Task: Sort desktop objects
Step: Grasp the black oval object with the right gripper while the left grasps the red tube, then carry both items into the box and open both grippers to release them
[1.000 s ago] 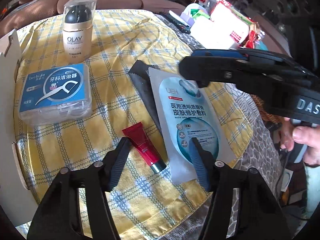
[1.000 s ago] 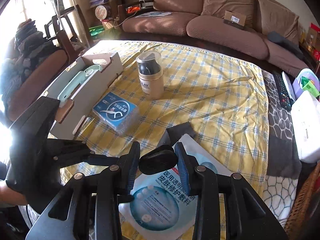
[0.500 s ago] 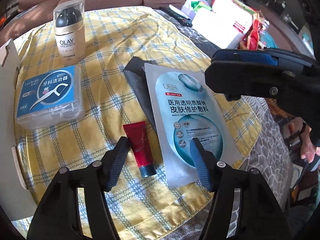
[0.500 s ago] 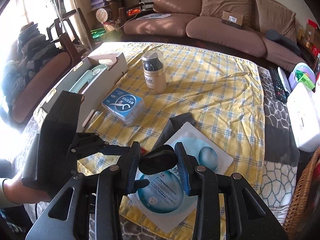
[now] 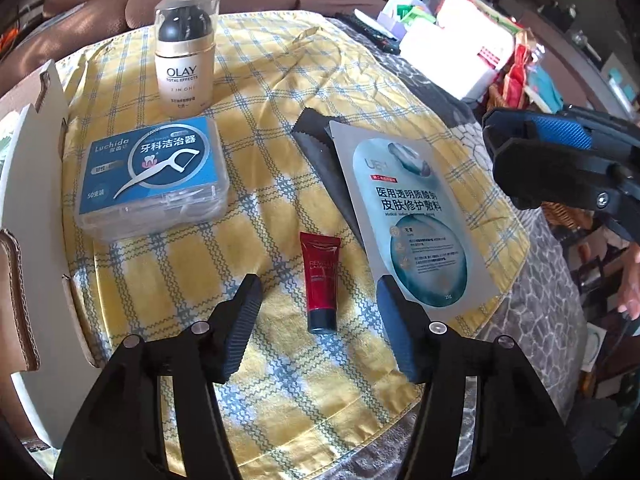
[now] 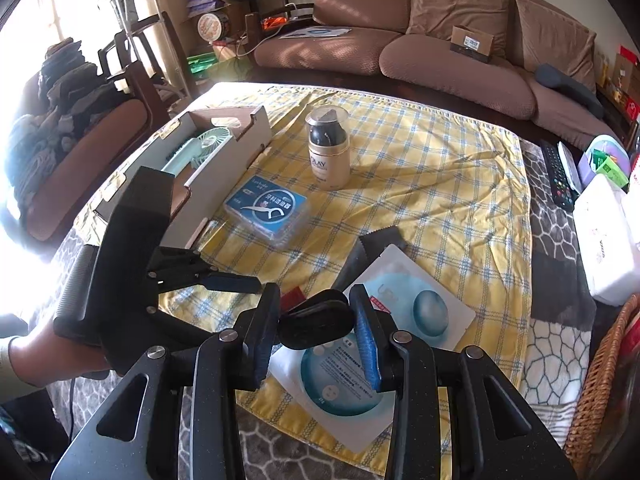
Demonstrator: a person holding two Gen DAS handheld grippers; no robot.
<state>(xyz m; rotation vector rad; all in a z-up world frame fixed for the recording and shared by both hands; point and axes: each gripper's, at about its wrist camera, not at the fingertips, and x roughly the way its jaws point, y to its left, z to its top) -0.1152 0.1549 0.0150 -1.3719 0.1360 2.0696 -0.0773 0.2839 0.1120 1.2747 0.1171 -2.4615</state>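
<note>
With a fan (image 6: 212, 140) boxed (four items wait), the left gripper (image 5: 318, 302) has just widened empty over the red tube (image 5: 322, 280), while the right gripper (image 6: 316, 320) clamps a black case (image 6: 316, 322).

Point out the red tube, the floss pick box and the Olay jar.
red tube (image 5: 321, 276), left wrist view, on its red body.
floss pick box (image 5: 150, 170), left wrist view, on the blue lid label.
Olay jar (image 5: 183, 80), left wrist view, on the cream front.
</note>
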